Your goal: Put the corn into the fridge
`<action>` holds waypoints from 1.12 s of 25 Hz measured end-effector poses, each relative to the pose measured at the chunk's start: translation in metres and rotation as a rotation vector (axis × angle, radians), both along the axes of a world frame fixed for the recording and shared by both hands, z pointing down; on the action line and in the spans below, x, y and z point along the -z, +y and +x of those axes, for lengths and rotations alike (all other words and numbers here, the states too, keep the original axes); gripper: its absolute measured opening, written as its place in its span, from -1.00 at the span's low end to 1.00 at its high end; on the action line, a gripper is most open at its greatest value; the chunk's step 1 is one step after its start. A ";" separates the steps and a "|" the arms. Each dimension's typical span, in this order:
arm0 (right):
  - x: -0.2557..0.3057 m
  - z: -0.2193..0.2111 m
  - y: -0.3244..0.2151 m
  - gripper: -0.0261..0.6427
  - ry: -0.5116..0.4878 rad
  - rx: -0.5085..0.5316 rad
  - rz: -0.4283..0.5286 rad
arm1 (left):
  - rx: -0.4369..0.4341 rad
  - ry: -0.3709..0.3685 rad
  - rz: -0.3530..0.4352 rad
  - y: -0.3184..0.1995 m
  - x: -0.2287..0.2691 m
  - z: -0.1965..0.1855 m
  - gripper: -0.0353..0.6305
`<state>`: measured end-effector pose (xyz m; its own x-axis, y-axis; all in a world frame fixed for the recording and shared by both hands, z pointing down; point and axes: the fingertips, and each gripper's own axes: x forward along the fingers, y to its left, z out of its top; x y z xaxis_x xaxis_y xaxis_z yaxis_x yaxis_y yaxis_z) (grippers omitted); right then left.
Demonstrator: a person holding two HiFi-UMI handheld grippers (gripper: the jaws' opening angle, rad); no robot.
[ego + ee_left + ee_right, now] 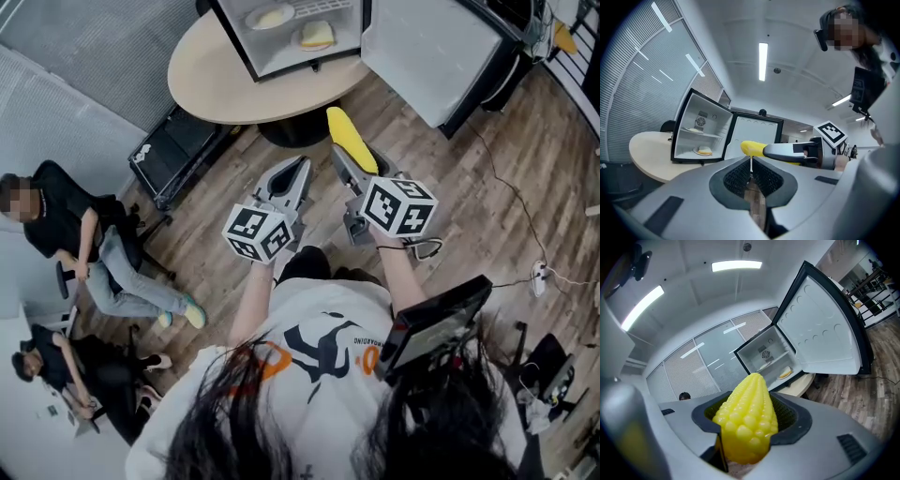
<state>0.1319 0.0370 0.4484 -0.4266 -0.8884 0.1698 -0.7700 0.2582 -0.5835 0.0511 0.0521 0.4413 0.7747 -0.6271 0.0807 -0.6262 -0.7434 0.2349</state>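
A yellow corn cob (348, 137) sticks out forward between the jaws of my right gripper (341, 157), which is shut on it. In the right gripper view the corn (747, 420) fills the pads and points at the open mini fridge (765, 355). My left gripper (301, 169) hangs beside it to the left, shut with nothing between its pads. The left gripper view shows its own gripper (751, 174), with the corn (752, 148) ahead to the right. The fridge (246, 42) stands on a round table (211, 80), door (427, 56) swung wide to the right.
Two plates with food (316, 36) lie inside the fridge. A black case (178, 150) sits on the wood floor under the table. Two people (66, 230) sit at the left. Cables and a power strip (541, 274) lie on the floor at right.
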 end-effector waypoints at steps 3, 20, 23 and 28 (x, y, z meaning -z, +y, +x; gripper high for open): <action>-0.004 -0.003 -0.002 -0.16 0.001 0.012 -0.007 | 0.002 -0.008 -0.007 -0.001 -0.004 0.000 -0.86; -0.018 -0.050 -0.089 -0.16 0.028 0.053 -0.044 | 0.019 0.005 -0.016 -0.087 -0.016 -0.048 -0.86; -0.014 -0.063 -0.126 -0.16 -0.004 0.052 -0.050 | 0.000 -0.004 -0.002 -0.121 -0.014 -0.060 -0.86; -0.014 -0.095 -0.179 -0.16 -0.031 0.064 -0.073 | -0.026 -0.017 -0.001 -0.173 -0.012 -0.087 -0.86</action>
<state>0.0365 -0.1418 0.4623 -0.4880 -0.8449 0.2190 -0.7346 0.2621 -0.6258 -0.0362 -0.1205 0.4535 0.7890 -0.6071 0.0947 -0.6110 -0.7590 0.2248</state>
